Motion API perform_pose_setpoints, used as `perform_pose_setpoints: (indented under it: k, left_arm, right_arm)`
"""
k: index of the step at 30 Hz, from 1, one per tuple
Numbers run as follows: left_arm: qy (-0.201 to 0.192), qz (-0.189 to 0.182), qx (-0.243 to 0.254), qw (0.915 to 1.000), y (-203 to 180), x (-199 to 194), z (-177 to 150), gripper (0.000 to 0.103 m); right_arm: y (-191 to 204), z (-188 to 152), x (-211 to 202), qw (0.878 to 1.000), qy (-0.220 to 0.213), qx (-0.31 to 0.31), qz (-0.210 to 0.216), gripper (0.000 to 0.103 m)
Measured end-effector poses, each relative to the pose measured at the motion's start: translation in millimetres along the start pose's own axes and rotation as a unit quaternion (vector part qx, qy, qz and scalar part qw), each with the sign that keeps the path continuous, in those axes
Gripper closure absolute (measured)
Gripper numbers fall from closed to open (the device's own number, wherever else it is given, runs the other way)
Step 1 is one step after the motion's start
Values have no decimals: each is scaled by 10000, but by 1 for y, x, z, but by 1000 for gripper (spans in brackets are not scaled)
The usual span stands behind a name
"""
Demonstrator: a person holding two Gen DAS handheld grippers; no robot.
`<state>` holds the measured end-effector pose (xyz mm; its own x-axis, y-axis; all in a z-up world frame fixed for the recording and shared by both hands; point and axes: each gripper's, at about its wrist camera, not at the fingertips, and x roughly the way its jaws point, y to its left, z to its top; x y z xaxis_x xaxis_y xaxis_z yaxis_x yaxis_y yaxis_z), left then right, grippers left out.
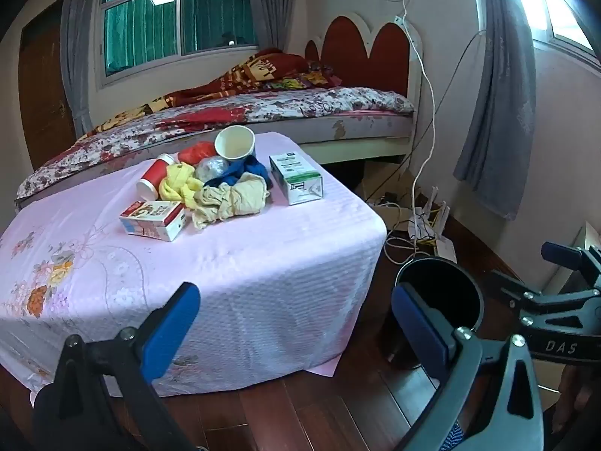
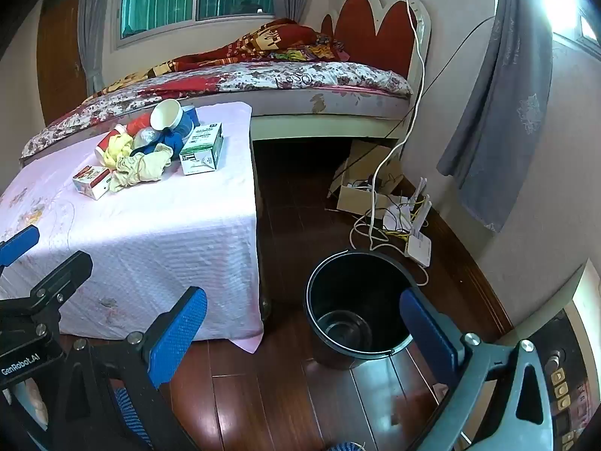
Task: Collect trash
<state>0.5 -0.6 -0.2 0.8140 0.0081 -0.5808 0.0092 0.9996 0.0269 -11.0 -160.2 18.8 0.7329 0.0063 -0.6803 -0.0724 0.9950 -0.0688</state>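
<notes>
Both of my grippers stand spread to their widest and hold nothing. On the left, my left gripper [image 1: 293,323] hangs over the near edge of the table [image 1: 263,263], its blue pads clear of the pink cloth. The trash sits in a heap toward the far side of that table, well ahead of the fingers: a red-and-white carton [image 1: 154,220] nearest me on the left, a red paper cup [image 1: 152,178] lying on its side behind it, yellow rags [image 1: 180,186] and a cream rag [image 1: 233,199] bunched in the middle, a white paper cup [image 1: 234,143] tipped at the back, and a green-and-white box [image 1: 296,178] on the right. Further right, my right gripper [image 2: 302,330] hovers over the wooden floor with the black bucket [image 2: 319,293] just ahead between its fingers, touching neither. The bucket stands beside the table's right corner.
</notes>
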Motion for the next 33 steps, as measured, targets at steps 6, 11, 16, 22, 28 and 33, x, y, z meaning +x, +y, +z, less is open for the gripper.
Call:
perform_pose_setpoints:
  k: [6,11,16,22,28,33]
  left_arm:
    - [-4,-19,-28,10000,3,0,0,1]
    - [-20,-36,-110,9999,5,0,-3,1]
    - [-15,-29,-118,9999,6,0,-2,1]
    - [-12,-22,-123,9999,7,-1,-2,1]
    - [-10,-15,-118,9999,8,-1,-2,1]
    - [-8,-15,-116,9999,8,-1,-2,1]
  right_arm:
    - [0,1,0,10000,-51,-1,23,0]
    - [0,2,-4,10000,-79,16,12,0]
    - [1,3,-1,10000,-74,13,4,0]
    - [-1,3,3,10000,-70,41,19,0]
    - [0,3,2,10000,-85,44,8,0]
    - [-1,4,2,9999,-88,59,0,0]
